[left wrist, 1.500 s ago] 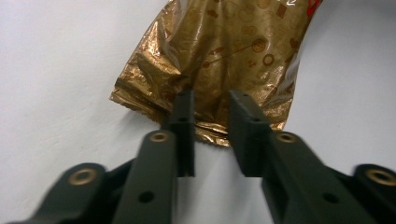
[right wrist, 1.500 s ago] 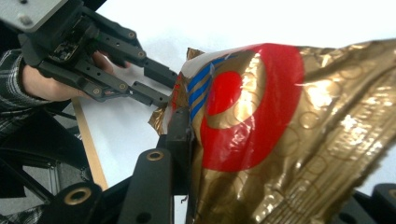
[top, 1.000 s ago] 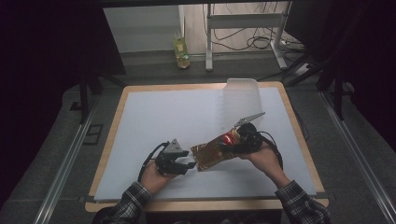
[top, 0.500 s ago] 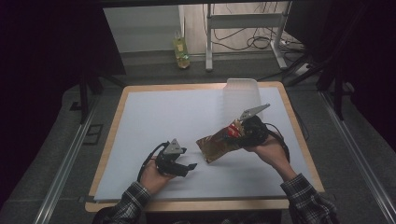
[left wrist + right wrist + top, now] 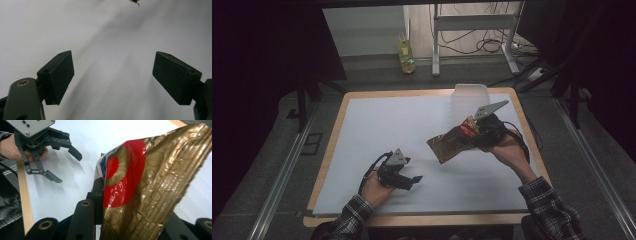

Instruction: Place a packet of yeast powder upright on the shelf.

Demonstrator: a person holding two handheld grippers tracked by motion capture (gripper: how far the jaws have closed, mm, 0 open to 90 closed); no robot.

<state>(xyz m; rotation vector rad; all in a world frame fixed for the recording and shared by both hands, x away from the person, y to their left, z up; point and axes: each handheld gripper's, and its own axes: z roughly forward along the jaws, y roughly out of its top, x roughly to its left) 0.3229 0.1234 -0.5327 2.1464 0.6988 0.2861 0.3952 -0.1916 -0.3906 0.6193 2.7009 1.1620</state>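
Note:
A crumpled gold snack bag [image 5: 448, 145] with a red mark hangs off the table, slanting down to the left. My right gripper [image 5: 471, 134] is shut on its upper end. In the right gripper view the bag [image 5: 160, 182] covers most of the frame, pinched between the right gripper's [image 5: 103, 202] jaws. My left gripper [image 5: 414, 181] rests low on the white sheet [image 5: 377, 130] at the front left, apart from the bag. Its jaws have just been opening and nothing is between them [image 5: 117, 77]. The left gripper [image 5: 67, 167] also appears spread open in the right gripper view.
A clear plastic container [image 5: 469, 96] stands at the back of the table, behind the right hand. The wooden table edge [image 5: 422, 219] frames the white sheet. A yellow-green bottle [image 5: 406, 56] stands on the floor beyond, near metal stand legs and cables.
My right gripper has lifted the bag up and to the right, away from the left gripper. The left gripper's jaws have spread wider while its hand stayed in place.

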